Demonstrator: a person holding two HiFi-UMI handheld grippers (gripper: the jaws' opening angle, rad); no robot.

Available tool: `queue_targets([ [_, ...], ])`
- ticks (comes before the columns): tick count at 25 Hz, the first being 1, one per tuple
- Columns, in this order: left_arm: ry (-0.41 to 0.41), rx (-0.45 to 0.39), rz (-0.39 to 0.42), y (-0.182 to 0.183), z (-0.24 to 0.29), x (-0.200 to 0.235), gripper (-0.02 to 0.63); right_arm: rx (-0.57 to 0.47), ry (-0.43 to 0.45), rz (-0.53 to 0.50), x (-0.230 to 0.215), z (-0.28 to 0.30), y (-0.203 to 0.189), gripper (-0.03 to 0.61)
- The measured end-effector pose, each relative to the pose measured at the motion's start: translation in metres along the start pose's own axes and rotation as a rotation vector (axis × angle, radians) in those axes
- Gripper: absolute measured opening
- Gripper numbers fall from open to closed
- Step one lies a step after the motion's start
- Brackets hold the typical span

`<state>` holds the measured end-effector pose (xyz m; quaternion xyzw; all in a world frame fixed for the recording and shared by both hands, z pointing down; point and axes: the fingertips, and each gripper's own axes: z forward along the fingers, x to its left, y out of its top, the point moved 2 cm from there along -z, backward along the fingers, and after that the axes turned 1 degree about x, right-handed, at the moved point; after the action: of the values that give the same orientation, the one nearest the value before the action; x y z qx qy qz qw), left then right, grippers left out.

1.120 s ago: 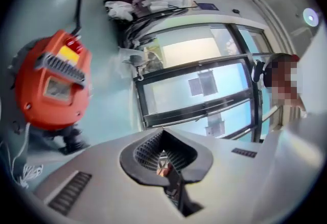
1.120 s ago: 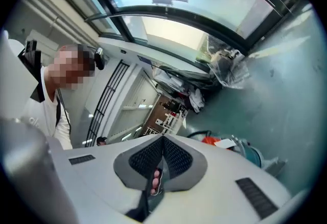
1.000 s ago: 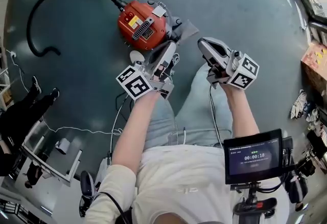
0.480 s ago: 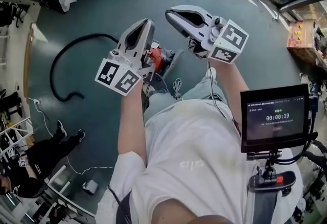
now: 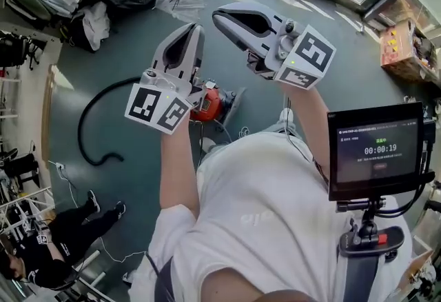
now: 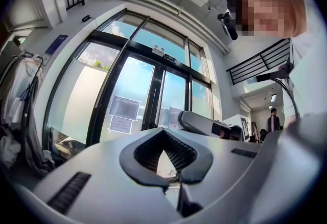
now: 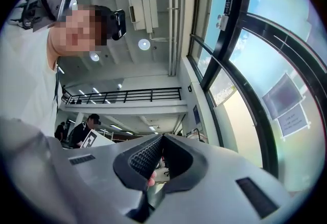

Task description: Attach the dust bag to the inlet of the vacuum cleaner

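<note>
Head view: vacuum cleaner [image 5: 210,106] farther below

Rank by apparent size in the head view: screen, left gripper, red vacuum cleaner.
Screen, largest.
Left gripper, next; both sit near the camera, which inflates them.
Red vacuum cleaner, smallest, far off and partly hidden.

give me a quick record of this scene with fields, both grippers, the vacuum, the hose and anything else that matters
left gripper: fingers shut, nothing between them, held high over the floor
right gripper: fingers shut, empty, beside the left one, not touching it
vacuum cleaner: orange, on the floor, partly hidden behind the left gripper, untouched
hose: black, curling over the floor
dust bag: in neither gripper; cannot tell whether it is fitted
screen: lit, on a mount at the person's right
</note>
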<state>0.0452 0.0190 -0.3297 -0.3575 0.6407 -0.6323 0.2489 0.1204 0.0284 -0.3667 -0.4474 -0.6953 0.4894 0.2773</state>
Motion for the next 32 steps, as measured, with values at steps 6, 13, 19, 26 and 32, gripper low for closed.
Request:
queue_targets([
  [6,0.027,-0.040,0.048,0.024,-0.009,-0.003,0.006,0.008,0.018,-0.065,0.016,0.010,0.017,0.003],
  [13,0.026,-0.076,0.015,0.032,-0.002,0.014,0.006,-0.005,-0.020,-0.088,-0.006,0.017,0.018,0.003],
  [19,0.045,-0.117,0.016,0.038,-0.012,0.017,0.006,0.005,-0.016,-0.078,-0.001,0.025,0.016,0.003],
  [26,0.027,-0.123,0.023,0.036,-0.004,0.019,0.006,0.018,-0.025,-0.078,-0.011,0.031,0.011,0.003],
  [32,0.025,-0.112,-0.007,0.034,0.004,0.024,0.006,0.019,-0.040,-0.094,-0.016,0.030,0.012,0.003],
])
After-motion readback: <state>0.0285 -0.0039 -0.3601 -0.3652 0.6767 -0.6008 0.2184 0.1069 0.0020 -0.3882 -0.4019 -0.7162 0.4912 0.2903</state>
